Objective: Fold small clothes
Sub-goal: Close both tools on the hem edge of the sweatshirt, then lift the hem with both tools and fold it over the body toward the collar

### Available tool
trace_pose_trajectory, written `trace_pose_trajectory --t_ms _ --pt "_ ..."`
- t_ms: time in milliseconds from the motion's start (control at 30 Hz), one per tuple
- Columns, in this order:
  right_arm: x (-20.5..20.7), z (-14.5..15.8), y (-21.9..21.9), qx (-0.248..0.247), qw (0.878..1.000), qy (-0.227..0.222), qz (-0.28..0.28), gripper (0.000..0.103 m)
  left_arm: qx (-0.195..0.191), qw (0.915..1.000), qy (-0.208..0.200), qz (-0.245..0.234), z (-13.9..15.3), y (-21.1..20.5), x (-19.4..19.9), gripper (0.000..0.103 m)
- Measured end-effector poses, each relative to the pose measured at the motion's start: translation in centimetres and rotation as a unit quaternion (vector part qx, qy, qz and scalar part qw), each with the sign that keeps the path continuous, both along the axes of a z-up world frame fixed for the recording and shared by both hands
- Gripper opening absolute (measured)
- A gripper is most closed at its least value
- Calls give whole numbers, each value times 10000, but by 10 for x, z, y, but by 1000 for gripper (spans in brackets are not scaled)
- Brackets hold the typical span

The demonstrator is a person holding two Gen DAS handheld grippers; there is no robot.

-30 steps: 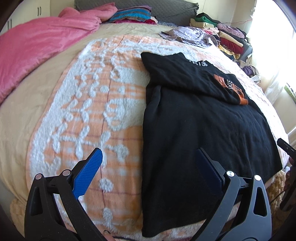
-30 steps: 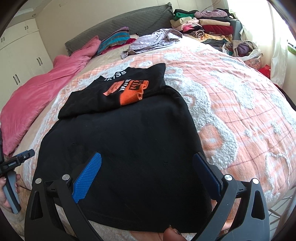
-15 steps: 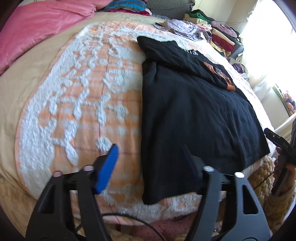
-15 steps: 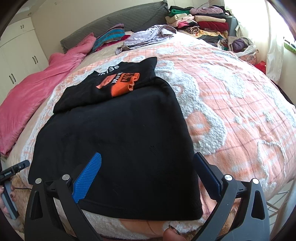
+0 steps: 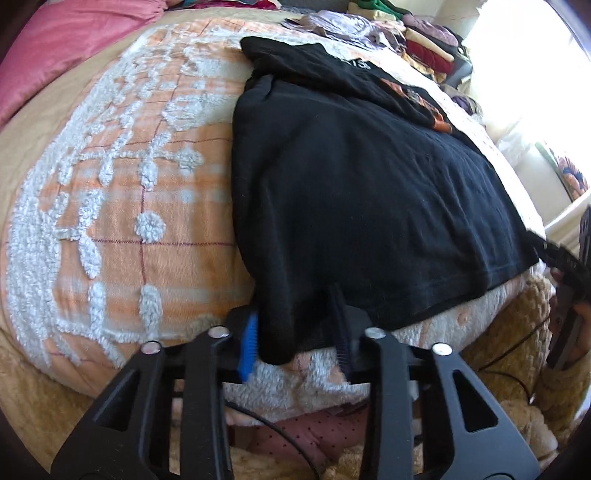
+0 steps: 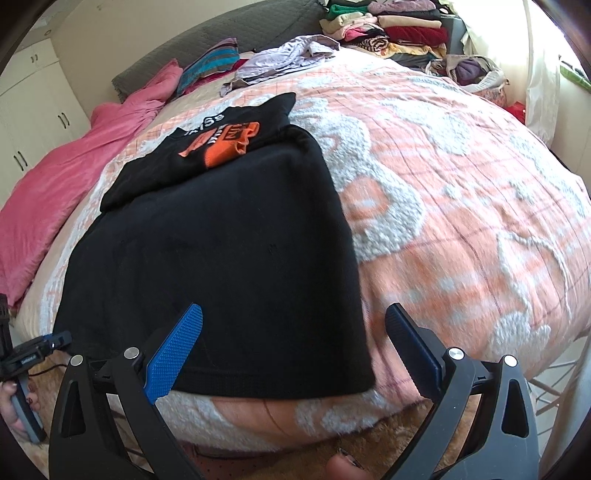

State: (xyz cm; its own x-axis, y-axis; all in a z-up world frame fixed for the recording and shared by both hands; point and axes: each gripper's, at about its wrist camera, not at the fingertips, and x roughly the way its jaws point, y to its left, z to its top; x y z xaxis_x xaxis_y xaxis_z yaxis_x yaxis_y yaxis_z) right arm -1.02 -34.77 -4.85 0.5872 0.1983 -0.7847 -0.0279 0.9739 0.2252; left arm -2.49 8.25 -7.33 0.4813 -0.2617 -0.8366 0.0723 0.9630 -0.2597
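Observation:
A black shirt point(image 5: 362, 192) lies flat on the bedspread point(image 5: 122, 206), its top part folded down to show an orange print point(image 6: 225, 144). My left gripper point(image 5: 295, 321) is at the shirt's near left hem corner. Its jaws are closing, and the bunched corner fills the gap between the pads. My right gripper point(image 6: 293, 310) stands open over the near right hem corner point(image 6: 354, 376), with the cloth below and between its fingers and no pad pressing on it. The left gripper point(image 6: 37, 350) also shows at the left rim of the right wrist view.
The shirt's hem lies along the near edge of the bed. A pink blanket point(image 6: 74, 173) covers the far left side. Loose lilac clothes point(image 6: 288, 55) and a stack of folded clothes point(image 6: 391, 29) lie near the headboard. A bag of clothes point(image 6: 472, 70) stands at the right.
My left gripper has come down to the hem corner and narrowed from wide open to closed around the cloth. My right gripper has sunk toward the right corner and stayed open.

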Motion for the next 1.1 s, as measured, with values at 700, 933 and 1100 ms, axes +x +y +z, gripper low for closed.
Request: trace_pose_trajectory --t_ms 700,933,1100 --pt "-23 5 -9 24 9989 -259 384 9 -478 9987 55 177 -4 16 11 12" --pt "-19 29 -10 257 9961 -761 366 9 -642 9975 63 274 3 24 9 5" --pt "-11 48 -14 318 9937 -1027 322 9 -850 9956 -204 328 21 32 7 4"
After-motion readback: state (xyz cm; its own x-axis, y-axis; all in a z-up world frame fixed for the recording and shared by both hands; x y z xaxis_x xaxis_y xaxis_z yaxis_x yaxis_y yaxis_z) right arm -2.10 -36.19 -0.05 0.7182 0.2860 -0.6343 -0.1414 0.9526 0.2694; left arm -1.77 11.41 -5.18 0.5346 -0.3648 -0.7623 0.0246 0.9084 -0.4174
